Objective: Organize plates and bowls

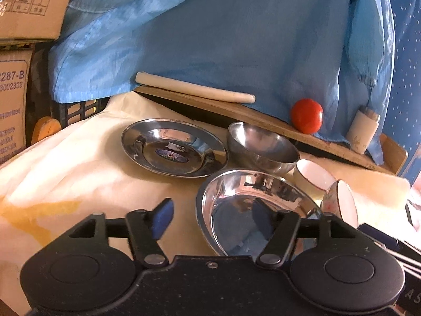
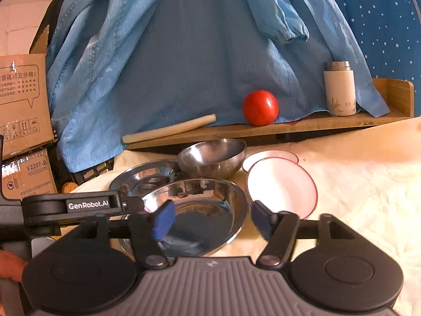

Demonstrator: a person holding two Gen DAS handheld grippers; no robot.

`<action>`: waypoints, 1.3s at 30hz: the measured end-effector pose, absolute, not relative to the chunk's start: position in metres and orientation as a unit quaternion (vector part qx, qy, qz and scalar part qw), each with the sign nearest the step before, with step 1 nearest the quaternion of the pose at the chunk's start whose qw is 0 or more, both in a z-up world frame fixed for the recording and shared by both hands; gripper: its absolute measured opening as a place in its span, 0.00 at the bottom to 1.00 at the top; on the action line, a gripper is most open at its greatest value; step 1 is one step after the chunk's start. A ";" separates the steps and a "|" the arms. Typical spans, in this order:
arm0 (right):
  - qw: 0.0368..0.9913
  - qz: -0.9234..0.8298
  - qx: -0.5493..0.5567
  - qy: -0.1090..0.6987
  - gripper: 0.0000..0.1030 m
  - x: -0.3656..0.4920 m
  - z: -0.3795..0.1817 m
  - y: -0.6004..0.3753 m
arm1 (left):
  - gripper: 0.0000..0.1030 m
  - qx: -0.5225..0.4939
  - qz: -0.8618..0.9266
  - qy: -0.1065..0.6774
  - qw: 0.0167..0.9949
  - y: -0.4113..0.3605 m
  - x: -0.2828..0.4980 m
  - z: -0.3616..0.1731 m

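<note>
A steel plate (image 1: 173, 148) lies flat on the cream cloth, with a round steel bowl (image 1: 261, 147) to its right. A second steel plate (image 1: 252, 210) sits nearer, tilted. My left gripper (image 1: 210, 217) is open, its right finger inside this plate and its left finger outside the rim. Two white pink-rimmed cups (image 1: 314, 175) (image 1: 340, 202) sit right of it, the nearer one tipped. In the right wrist view my right gripper (image 2: 210, 220) is open around the near steel plate's (image 2: 194, 210) right rim. The steel bowl (image 2: 211, 160), far plate (image 2: 142, 176) and white cups (image 2: 282, 187) lie beyond.
A wooden shelf (image 2: 302, 125) at the back carries a red tomato (image 2: 260, 108), a white flask (image 2: 339, 89) and a white rolling pin (image 2: 168, 130). Blue cloth (image 2: 197, 52) hangs behind. Cardboard boxes (image 2: 21, 100) and a black crate (image 1: 76, 110) stand left.
</note>
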State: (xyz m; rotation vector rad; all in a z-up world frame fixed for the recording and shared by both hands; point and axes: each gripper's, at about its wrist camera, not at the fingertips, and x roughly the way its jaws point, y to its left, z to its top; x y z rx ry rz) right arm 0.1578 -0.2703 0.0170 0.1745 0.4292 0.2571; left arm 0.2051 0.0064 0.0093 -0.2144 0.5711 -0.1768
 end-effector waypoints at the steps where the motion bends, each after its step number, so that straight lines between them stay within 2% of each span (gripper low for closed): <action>1: 0.965 0.127 0.088 0.211 0.79 0.157 0.017 -0.271 | 0.74 -0.106 -0.085 0.279 0.951 0.007 0.204 0.010; 5: 0.966 0.132 0.095 0.203 0.90 0.155 0.019 -0.272 | 0.96 -0.116 -0.070 0.269 0.954 0.014 0.201 0.012; 7: 0.966 0.135 0.098 0.196 0.97 0.153 0.020 -0.273 | 0.99 -0.120 -0.058 0.262 0.956 0.018 0.200 0.013; 22: 0.959 0.178 0.091 0.200 1.00 0.166 0.027 -0.269 | 0.99 -0.145 0.005 0.287 0.947 0.071 0.218 0.015; 32: 0.920 0.277 0.049 0.273 1.00 0.234 0.058 -0.262 | 0.99 -0.178 0.048 0.334 0.924 0.076 0.252 0.017; 39: 0.908 0.274 0.041 0.315 1.00 0.287 0.073 -0.249 | 0.99 -0.191 0.092 0.345 0.914 0.076 0.270 0.016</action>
